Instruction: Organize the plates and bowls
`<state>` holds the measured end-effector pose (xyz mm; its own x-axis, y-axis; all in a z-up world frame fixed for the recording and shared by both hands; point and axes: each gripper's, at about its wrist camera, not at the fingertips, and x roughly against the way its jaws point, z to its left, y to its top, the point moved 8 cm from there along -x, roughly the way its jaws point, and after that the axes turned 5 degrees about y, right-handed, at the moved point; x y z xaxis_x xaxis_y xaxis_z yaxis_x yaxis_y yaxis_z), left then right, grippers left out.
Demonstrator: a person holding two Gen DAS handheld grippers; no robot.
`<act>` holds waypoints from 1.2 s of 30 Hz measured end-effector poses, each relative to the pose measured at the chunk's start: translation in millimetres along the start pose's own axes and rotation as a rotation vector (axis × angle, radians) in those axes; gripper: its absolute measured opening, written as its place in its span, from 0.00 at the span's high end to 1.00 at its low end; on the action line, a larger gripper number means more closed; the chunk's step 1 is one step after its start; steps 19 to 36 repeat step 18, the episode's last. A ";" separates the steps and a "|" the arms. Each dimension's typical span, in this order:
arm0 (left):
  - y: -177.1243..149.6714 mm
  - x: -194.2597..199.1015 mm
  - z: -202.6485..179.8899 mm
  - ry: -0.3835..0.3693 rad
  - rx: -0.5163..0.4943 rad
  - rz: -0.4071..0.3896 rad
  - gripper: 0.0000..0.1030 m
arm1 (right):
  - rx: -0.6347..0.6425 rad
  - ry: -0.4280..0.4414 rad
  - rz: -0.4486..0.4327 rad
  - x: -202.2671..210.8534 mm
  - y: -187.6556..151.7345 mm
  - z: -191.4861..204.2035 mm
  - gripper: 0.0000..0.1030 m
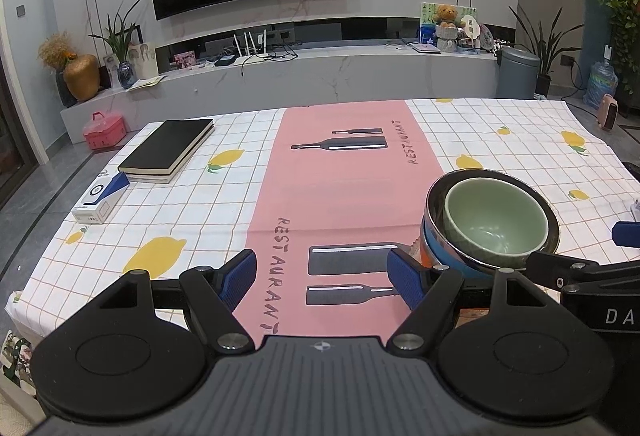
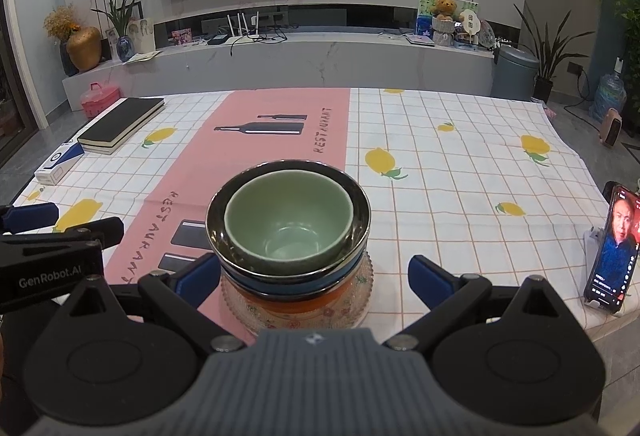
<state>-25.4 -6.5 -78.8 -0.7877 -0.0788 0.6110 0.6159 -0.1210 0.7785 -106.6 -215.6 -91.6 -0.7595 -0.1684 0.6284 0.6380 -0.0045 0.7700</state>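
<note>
On the lemon-print tablecloth [image 2: 460, 172], the stacking looks close to finished: the green bowl [image 2: 288, 220] sits nested inside the steel bowl [image 2: 360, 210], which rests on a blue bowl [image 2: 340, 272], then an orange-banded dish [image 2: 320, 302], all on the glass plate [image 2: 240, 300] at the edge of the pink runner [image 2: 256, 140]. My right gripper [image 2: 314, 274] is wide apart, its blue pads flanking the stack at plate level and gripping nothing; I cannot tell whether either pad touches it. My left gripper [image 1: 322, 276] hovers just beside the pile to its left, jaws likewise spread and empty. I judge the step in hand to be letting go or squaring up the finished stack. No loose plate or bowl shows elsewhere on the table, only a black notebook [image 2: 120, 124] and a phone [image 2: 612, 248] on its stand. The next move, if any, calls for a level withdrawal that leaves the tall stack undisturbed.
</note>
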 end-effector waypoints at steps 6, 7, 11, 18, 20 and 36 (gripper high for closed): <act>-0.7 -0.4 2.4 0.001 0.003 0.005 0.15 | 0.002 -0.002 -0.001 0.5 -0.1 0.8 0.05; -0.7 -0.3 2.4 0.001 0.003 0.004 0.15 | 0.002 -0.002 -0.001 0.5 -0.4 1.0 0.05; -0.4 -0.4 2.7 0.000 0.002 0.003 0.15 | 0.002 -0.002 -0.001 0.5 -0.3 1.0 0.05; -0.3 -0.2 4.5 0.002 0.006 0.000 0.15 | 0.002 -0.002 -0.001 0.6 -0.3 1.1 0.05; -0.3 -0.2 4.5 0.002 0.006 0.000 0.15 | 0.002 -0.002 -0.001 0.6 -0.3 1.1 0.05; -0.3 -0.2 4.5 0.002 0.006 0.000 0.15 | 0.002 -0.002 -0.001 0.6 -0.3 1.1 0.05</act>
